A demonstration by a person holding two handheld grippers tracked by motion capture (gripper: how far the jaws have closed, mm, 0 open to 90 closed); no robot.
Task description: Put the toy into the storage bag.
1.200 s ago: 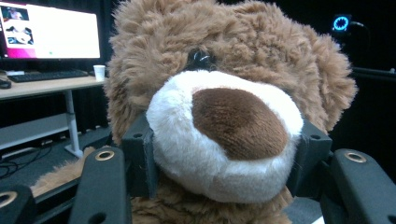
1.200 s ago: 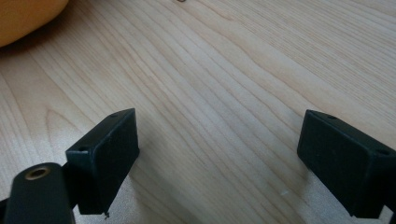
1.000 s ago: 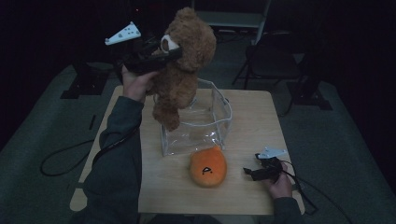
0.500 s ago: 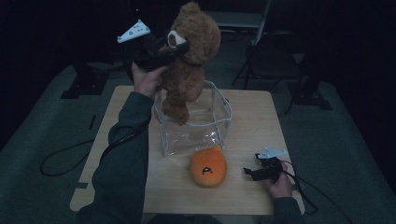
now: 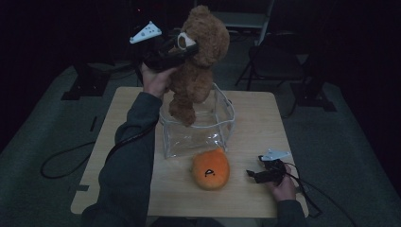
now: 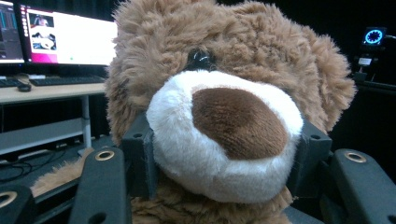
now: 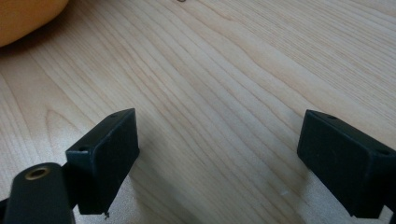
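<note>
Surface (image 5: 255,118): pale wood-grain, dark room.
Left hand-held gripper (image 6: 219,158): pinching fuzzy brown teddy bear (image 5: 201,56) above clear bin (image 5: 198,132).
Right hand-held gripper (image 7: 219,163): spread, beside bin.

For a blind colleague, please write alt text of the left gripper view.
A brown teddy bear faces the camera up close, its white muzzle squeezed between the two black jaws of the left gripper. Behind it, at the left, lit monitors stand on a desk in a dark room.
</note>
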